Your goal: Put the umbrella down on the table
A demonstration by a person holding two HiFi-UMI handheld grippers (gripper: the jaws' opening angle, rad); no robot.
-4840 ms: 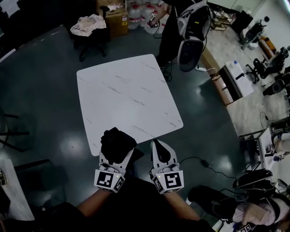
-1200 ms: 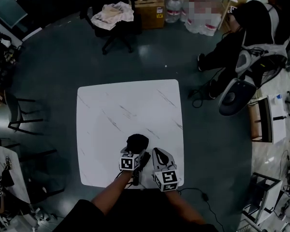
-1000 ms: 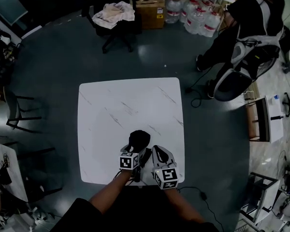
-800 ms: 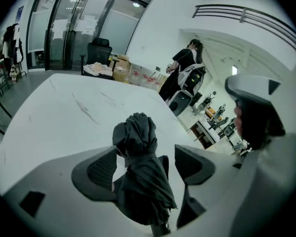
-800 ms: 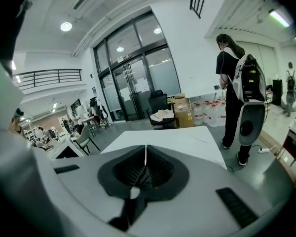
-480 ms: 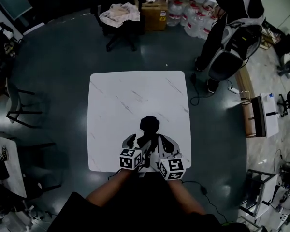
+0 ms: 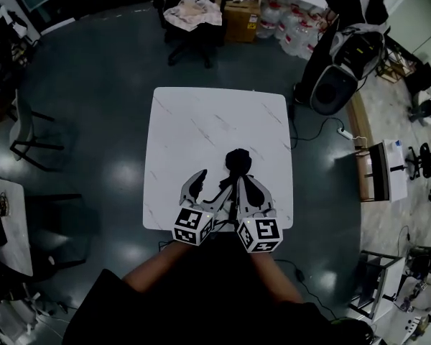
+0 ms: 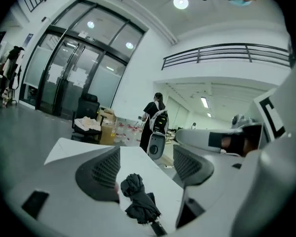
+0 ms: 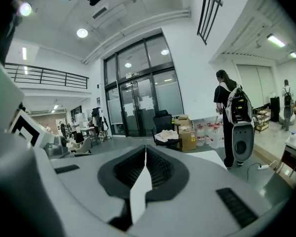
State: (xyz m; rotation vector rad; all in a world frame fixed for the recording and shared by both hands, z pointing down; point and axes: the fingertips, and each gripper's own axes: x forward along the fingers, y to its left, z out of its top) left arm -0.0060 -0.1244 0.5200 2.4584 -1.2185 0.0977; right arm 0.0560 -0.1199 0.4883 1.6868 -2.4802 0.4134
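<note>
A folded black umbrella [image 7: 238, 162] lies on the white marble-look table [image 7: 201, 121], its handle pointing back toward the near edge. My left gripper [image 7: 208, 187] hovers over the table just left of the handle, open, with nothing in it. In the left gripper view the umbrella [image 8: 138, 201] rests on the tabletop [image 8: 64, 149] low between the spread jaws of the left gripper [image 8: 145, 163], apart from both. My right gripper [image 7: 245, 187] sits just right of the handle, shut and empty. Its jaws meet in the right gripper view [image 9: 145, 154].
Beyond the table stand an office chair draped with cloth [image 7: 194, 13], a cardboard box [image 7: 241, 21] and water bottles [image 7: 287, 31]. A person with a backpack [image 7: 341, 49] stands at the far right corner. A dark chair [image 7: 29, 128] is off to the left.
My left gripper held the umbrella by the handle a second ago; it has opened and let go, and the umbrella now lies on the table. Both grippers drew back toward the near edge.
</note>
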